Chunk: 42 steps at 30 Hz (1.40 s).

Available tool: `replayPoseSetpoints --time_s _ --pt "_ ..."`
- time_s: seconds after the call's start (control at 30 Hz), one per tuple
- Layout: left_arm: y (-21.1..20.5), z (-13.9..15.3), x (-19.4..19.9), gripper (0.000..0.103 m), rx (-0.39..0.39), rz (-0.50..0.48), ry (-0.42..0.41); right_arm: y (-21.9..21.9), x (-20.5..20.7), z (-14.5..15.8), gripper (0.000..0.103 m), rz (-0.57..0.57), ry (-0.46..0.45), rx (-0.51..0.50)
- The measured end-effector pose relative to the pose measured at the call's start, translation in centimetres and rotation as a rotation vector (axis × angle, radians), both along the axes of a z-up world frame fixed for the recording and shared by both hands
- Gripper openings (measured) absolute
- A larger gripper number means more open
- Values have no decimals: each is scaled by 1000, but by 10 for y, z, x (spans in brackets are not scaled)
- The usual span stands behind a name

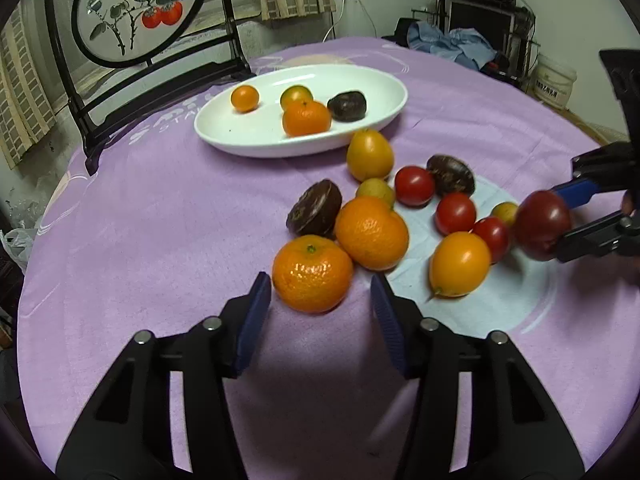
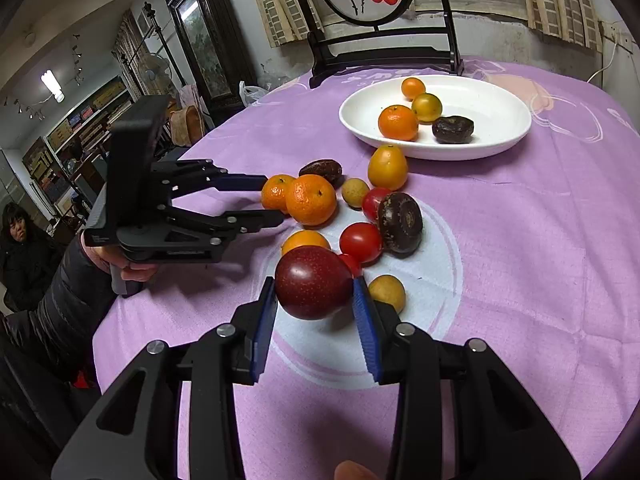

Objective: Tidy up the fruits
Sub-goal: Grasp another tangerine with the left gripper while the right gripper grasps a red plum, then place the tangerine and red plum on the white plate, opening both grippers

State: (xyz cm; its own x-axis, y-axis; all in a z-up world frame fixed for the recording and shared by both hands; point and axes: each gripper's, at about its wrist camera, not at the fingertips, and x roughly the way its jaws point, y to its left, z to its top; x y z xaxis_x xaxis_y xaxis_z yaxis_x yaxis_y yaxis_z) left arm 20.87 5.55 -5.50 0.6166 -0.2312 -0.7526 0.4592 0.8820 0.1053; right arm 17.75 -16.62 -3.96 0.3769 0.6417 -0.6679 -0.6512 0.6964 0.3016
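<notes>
1. A dark red plum [image 2: 313, 282] sits squarely between the two blue pads of the right gripper [image 2: 314, 304], which is clamped on it; both pads press its sides. In the left wrist view the same plum [image 1: 542, 225] shows at the right gripper's [image 1: 560, 224] fingertips, over the pale round patch of the purple tablecloth [image 1: 160, 220].
2. The left gripper [image 1: 320, 300] has its jaws spread apart, empty. A mandarin [image 1: 312, 273] lies on the cloth just ahead of the fingertips, centred on the gap but not between the pads.
3. A second mandarin [image 1: 372, 233] touches the first from behind, and a dark brown fruit [image 1: 314, 209] rests against both.
4. Close by are three cherry tomatoes [image 1: 455, 213], an orange-yellow fruit [image 1: 460, 263], another dark brown fruit [image 1: 450, 175] and small yellow fruits [image 1: 375, 190].
5. A larger yellow-orange fruit [image 1: 369, 155] lies just beside the near rim of the white oval plate [image 1: 240, 136].
6. The plate holds a mandarin, two small orange fruits and one dark brown fruit.
7. Behind the plate stands a round painted screen [image 1: 138, 8] in a black frame.
</notes>
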Motion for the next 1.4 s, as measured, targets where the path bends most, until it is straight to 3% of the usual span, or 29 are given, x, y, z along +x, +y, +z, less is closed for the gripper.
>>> replayPoseSetpoints --time_s 0.07,0.5,0.6,0.73,0.83,0.93,1.17,1.4 --pt "-2 -4 2 50 26 12 -6 0 0 0 39 -3 -3 -2" --pt "0 -2 3 44 18 26 0 -2 -2 3 39 -5 -13 8" --pt "5 11 -2 44 -22 35 -41 -6 1 6 39 -12 -20 44" --pt "13 35 0 44 -161 57 -70 -14 17 17 39 -66 -46 112" --pt "11 49 17 44 -240 99 -78 -18 42 27 39 -146 -84 141" --pt "5 57 45 44 -264 169 -83 -19 68 31 39 -225 -119 134" --pt "-7 48 114 44 -272 279 -24 -16 129 17 39 -328 -118 81" --pt "-10 39 138 44 -251 301 -7 -12 148 8 40 -334 -106 58"
